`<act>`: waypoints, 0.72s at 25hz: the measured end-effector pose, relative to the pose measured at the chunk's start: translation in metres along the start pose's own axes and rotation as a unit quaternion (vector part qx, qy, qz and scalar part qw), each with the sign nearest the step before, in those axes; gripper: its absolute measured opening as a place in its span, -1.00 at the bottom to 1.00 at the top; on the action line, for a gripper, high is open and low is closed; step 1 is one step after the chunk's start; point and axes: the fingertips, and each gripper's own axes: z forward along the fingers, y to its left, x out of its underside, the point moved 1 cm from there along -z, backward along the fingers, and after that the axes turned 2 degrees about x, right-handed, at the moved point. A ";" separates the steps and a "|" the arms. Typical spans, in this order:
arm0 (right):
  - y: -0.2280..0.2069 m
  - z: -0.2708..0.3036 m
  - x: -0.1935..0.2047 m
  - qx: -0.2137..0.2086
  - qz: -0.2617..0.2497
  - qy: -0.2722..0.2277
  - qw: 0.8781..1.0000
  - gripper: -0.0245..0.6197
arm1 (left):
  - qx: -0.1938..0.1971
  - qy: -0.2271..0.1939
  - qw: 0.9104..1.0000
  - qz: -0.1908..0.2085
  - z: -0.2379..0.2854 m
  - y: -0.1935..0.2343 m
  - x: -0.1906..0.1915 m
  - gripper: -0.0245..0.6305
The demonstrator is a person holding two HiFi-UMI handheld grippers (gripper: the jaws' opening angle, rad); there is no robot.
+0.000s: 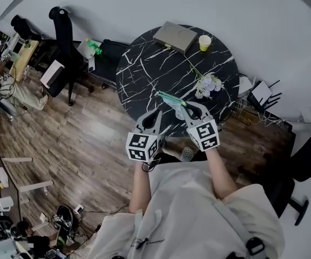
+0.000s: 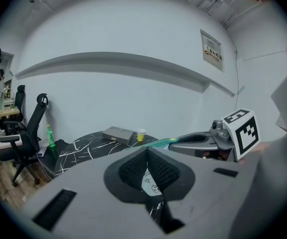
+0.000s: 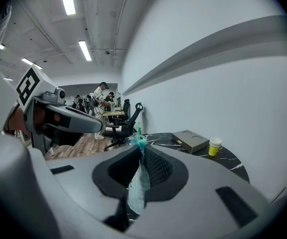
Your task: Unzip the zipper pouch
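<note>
The person is standing at one round black marble table (image 1: 144, 69) and holding two grippers, one in each hand. The right gripper (image 1: 186, 108) is clamping its two jaws on the single teal zipper pouch (image 1: 170, 97), with the fabric pinched between the pads and hanging down behind them. It is holding the pouch up off the tabletop, over the table's near edge, with its free end sticking out to the left. The left gripper (image 1: 156, 114) is sitting just beside it with its jaws pressed together on nothing, clear of the pouch. Three things are lying on the table's far side: one flat grey box (image 1: 175, 36), one yellow cup (image 1: 204, 42) and one bunch of pale flowers (image 1: 208, 83). One green bottle (image 1: 93, 46) is standing by a black office chair (image 1: 63, 39).
</note>
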 end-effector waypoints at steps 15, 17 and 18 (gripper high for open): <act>0.004 -0.009 0.000 -0.002 -0.003 -0.006 1.000 -0.80 | 0.005 0.000 1.000 -0.001 -0.002 -0.007 0.006 -0.86; 0.005 -0.010 -0.001 -0.002 -0.003 -0.006 1.000 -0.80 | 0.005 0.000 1.000 -0.002 -0.003 -0.007 0.006 -0.86; 0.005 -0.010 -0.001 -0.002 -0.004 -0.004 1.000 -0.80 | 0.005 0.000 1.000 -0.002 -0.003 -0.007 0.006 -0.86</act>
